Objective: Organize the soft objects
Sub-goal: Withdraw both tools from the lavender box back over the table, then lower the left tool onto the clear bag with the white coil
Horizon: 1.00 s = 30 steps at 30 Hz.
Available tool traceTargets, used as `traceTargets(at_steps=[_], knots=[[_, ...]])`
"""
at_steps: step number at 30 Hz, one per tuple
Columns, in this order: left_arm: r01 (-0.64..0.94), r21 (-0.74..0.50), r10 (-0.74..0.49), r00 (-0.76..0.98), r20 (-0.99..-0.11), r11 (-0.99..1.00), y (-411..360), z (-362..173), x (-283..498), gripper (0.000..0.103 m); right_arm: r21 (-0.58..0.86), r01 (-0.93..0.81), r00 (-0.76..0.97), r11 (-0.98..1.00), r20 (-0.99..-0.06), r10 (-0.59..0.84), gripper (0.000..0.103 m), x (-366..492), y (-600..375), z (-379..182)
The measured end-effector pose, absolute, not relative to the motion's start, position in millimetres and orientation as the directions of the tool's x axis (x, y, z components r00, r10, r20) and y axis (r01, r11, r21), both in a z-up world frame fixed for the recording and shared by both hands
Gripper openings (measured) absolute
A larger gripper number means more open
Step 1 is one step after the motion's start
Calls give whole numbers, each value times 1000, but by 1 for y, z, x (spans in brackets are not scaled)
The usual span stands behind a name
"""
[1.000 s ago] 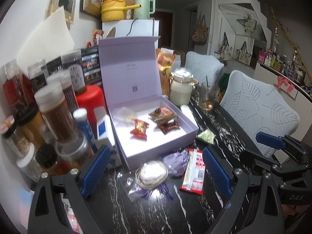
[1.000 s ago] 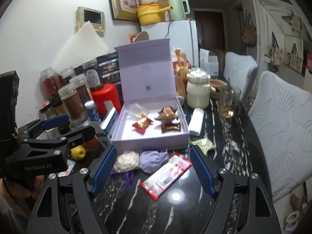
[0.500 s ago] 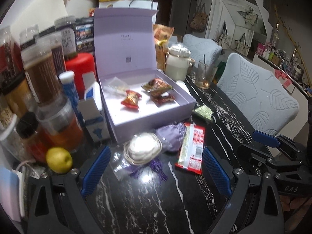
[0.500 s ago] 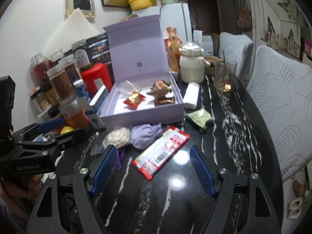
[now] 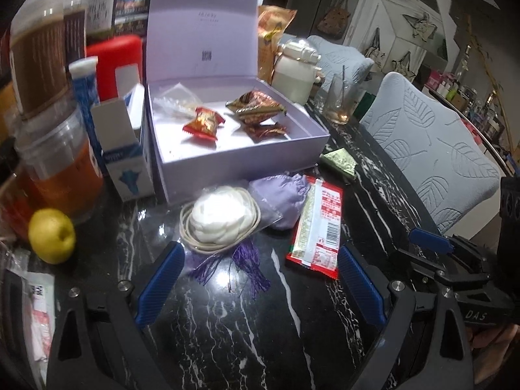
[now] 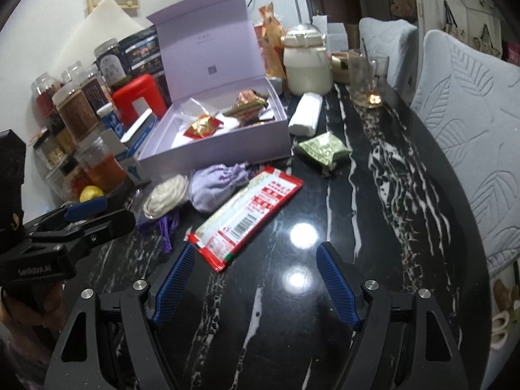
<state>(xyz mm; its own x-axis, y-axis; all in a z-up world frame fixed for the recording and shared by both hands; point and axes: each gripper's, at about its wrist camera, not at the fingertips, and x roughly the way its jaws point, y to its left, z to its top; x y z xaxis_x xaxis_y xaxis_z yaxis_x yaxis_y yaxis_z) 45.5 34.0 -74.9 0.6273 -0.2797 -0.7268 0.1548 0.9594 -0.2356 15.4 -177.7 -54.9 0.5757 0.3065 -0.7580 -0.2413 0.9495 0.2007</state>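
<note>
Descending toward a dark marbled surface [image 6: 373, 227], both handheld grippers are now sitting much lower and closer to the loose items than a second ago, and the view is tilting further down onto them. The left gripper [image 5: 260, 286] is hanging with its jaws spread wide and empty, just short of a white coiled bundle [image 5: 221, 217] with purple tassels [image 5: 240, 266]. Beside that bundle, touching it, a soft lilac pouch [image 5: 282, 195] is lying, and against the pouch a long red snack packet [image 5: 320, 227] is resting.

The right gripper [image 6: 256, 279] is also holding its jaws wide apart with nothing between them, its left fingertip nearly at the corner of the red packet. A green packet [image 6: 321, 149] is lying further off, near the corner of an open lilac box [image 5: 247, 159], which is already holding a few wrapped sweets [image 5: 203, 123]. Jars, a lemon [image 5: 52, 235] and a small carton are crowding the box's left side.

Nothing is gripped yet. The drop suggests both hands are lining up for a pick, probably the bundle for the left and the red packet for the right, with the box as the likely destination.
</note>
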Motion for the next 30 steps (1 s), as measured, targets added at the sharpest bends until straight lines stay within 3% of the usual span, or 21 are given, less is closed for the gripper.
traceTargets(at_steps=[6, 18, 30], knots=[[141, -220, -260, 603, -754, 965, 30, -93, 63, 96, 220, -253, 538, 942, -777, 326, 78, 29, -178, -69], [129, -59, -124, 590, -798, 990, 21, -114, 105, 96, 250, -204, 487, 946, -813, 320, 78, 60, -190, -89], [137, -77, -146, 620, -771, 988, 31, -107, 116, 96, 253, -224, 467, 941, -820, 331, 78, 80, -185, -93]])
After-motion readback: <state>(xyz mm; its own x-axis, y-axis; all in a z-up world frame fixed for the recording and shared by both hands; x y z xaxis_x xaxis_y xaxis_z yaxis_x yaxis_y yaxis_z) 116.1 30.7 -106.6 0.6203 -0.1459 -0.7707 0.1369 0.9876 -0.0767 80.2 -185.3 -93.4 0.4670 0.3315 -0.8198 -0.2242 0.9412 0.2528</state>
